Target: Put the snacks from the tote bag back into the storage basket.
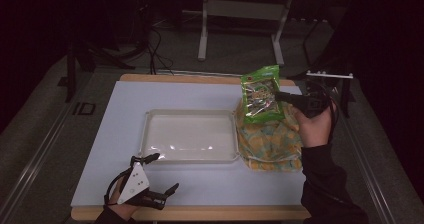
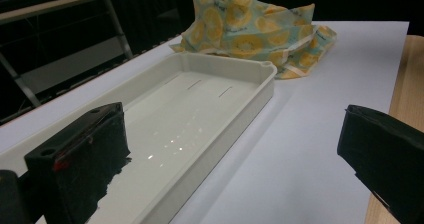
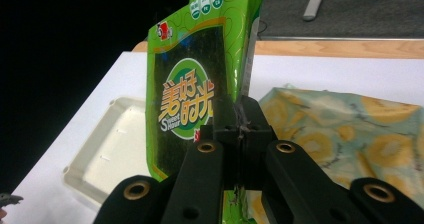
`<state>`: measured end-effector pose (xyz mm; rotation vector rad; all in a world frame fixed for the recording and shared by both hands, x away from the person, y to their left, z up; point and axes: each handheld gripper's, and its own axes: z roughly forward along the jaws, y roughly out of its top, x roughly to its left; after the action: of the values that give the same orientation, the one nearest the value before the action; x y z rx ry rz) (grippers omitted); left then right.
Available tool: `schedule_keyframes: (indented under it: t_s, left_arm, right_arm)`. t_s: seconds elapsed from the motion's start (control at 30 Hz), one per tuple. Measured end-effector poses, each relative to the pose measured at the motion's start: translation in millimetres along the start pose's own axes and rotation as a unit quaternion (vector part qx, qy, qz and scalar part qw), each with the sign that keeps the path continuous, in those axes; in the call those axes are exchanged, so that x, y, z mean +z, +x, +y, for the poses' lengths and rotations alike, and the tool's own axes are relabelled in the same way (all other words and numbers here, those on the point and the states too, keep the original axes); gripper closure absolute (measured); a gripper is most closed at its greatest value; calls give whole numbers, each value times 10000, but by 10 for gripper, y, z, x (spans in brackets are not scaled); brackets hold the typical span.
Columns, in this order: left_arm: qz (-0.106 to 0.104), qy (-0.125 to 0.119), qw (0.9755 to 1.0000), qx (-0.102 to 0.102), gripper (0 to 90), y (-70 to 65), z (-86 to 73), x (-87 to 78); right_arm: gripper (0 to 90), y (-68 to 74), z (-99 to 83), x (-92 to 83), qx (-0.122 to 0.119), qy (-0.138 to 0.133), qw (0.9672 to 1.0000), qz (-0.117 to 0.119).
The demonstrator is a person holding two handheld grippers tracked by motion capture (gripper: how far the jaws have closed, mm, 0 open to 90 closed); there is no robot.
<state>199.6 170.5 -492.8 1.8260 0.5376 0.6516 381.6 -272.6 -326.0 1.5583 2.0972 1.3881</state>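
A green snack packet (image 1: 261,95) with a dark window and orange lettering (image 3: 192,84) hangs upright above the table's right side. My right gripper (image 1: 278,96) is shut on its edge, the jaws pinched together (image 3: 241,126) on the foil. Below the packet lies a yellow-patterned cloth bag (image 1: 270,139) (image 2: 252,29) (image 3: 350,134). A white rectangular tray (image 1: 190,135) (image 2: 220,129) (image 3: 107,154) sits empty in the middle of the table. Near the front left edge my left gripper (image 1: 162,173) rests open, its two black jaws (image 2: 235,159) wide apart with nothing between them.
A pale blue sheet (image 1: 125,114) covers a wooden table (image 1: 200,213). Beyond the far edge stand a white frame's legs (image 1: 202,34) and dark cables (image 1: 155,49) on the floor. A metal rail (image 1: 35,154) runs along the left side.
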Motion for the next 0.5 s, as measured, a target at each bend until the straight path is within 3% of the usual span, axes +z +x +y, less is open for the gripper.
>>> schedule_keyframes:
  t_s: [0.5]
  left_arm:
    - [-10,-17,10000,6,3,-3,6,-8]
  right_arm:
    - [888,249,-38,272,-94,92,9998,163]
